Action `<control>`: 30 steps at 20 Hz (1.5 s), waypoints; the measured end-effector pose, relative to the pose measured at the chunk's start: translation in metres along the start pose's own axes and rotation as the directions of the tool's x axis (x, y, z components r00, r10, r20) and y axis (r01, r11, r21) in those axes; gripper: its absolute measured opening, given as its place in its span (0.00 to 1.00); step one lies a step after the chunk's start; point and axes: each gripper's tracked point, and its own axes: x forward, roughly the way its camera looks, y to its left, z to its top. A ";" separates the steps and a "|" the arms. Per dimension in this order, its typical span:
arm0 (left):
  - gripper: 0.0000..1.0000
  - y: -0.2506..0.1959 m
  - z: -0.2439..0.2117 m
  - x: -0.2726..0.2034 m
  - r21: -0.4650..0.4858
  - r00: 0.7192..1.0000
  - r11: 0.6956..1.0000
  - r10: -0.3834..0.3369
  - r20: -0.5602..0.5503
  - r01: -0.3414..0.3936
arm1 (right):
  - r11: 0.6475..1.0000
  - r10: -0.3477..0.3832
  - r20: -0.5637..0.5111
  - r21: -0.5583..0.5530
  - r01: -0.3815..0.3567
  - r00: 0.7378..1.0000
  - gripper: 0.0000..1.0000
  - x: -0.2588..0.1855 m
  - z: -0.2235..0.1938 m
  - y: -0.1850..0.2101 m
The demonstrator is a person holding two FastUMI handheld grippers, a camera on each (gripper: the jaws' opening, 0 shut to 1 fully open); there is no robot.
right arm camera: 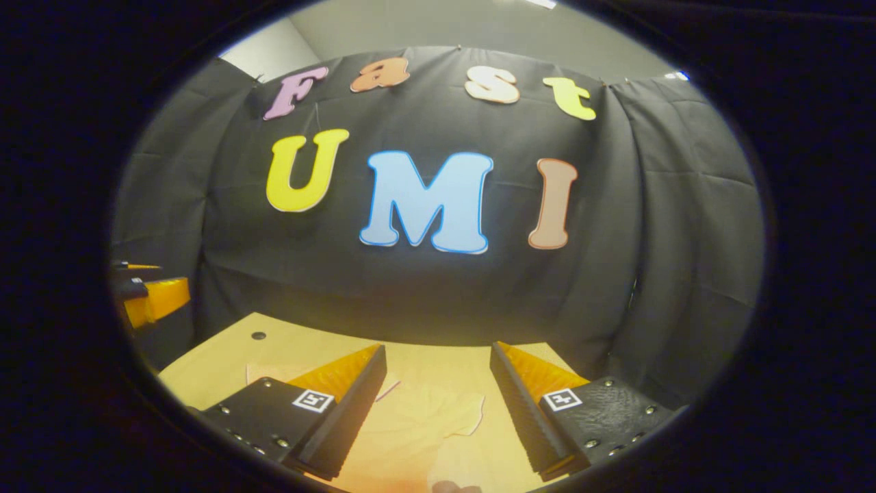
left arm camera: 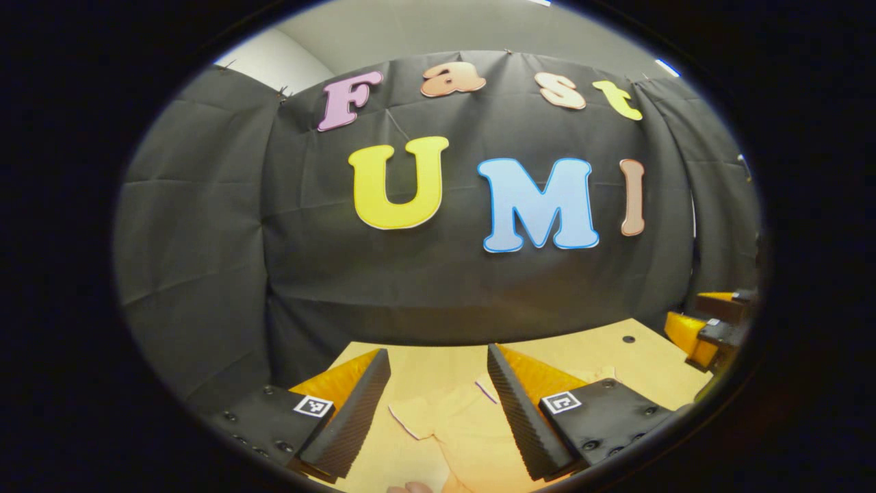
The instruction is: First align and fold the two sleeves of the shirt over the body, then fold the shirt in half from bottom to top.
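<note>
Left gripper view: left gripper (left arm camera: 438, 404) high over table (left arm camera: 636, 356), jaws wide apart, holding nothing; shirt (left arm camera: 452, 424) flat below at 6 o'clock, one sleeve (left arm camera: 414, 416) toward 9. Right gripper (right arm camera: 438, 404) likewise agape, empty. Long axis probably toward 12, collar end unclear. Best lowered onto both sleeve cuffs together, pinching cloth edges only.

Wooden table (left arm camera: 636, 363), light top, runs up to the black cloth wall at 12 o'clock. Small dark hole (left arm camera: 628, 339) in the top, at 2 o'clock in left gripper view, 10 o'clock in right gripper view. Shirt (left arm camera: 472, 431) lies flat on it, pale, close to table colour, at 6 o'clock. One short sleeve (left arm camera: 414, 416) sticks out toward 9 o'clock in left gripper view; another toward 3 o'clock in right gripper view.
</note>
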 end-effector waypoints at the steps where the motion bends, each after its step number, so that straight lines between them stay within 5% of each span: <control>1: 0.95 0.001 -0.001 -0.001 0.002 1.000 1.000 0.002 -0.002 -0.002 | 1.000 -0.002 -0.037 0.021 0.003 0.999 0.95 0.013 -0.011 -0.004; 9: 0.94 0.005 -0.005 0.000 0.009 0.999 1.000 0.025 -0.025 -0.025 | 0.993 -0.034 -0.292 0.097 0.065 0.956 0.96 0.116 -0.114 -0.036; 17: 0.94 0.021 -0.015 0.011 0.028 0.995 0.996 0.084 -0.061 -0.082 | 0.991 -0.049 -0.526 0.078 0.106 0.849 0.96 0.176 -0.231 -0.057; 23: 0.94 0.029 -0.023 0.017 0.027 0.989 0.993 0.114 -0.093 -0.112 | 0.990 -0.028 -0.614 0.090 0.105 0.789 0.96 0.186 -0.273 -0.056; 30: 0.94 0.031 -0.026 0.020 0.025 0.986 0.992 0.127 -0.104 -0.125 | 0.988 0.006 -0.630 0.123 0.092 0.776 0.91 0.193 -0.286 -0.046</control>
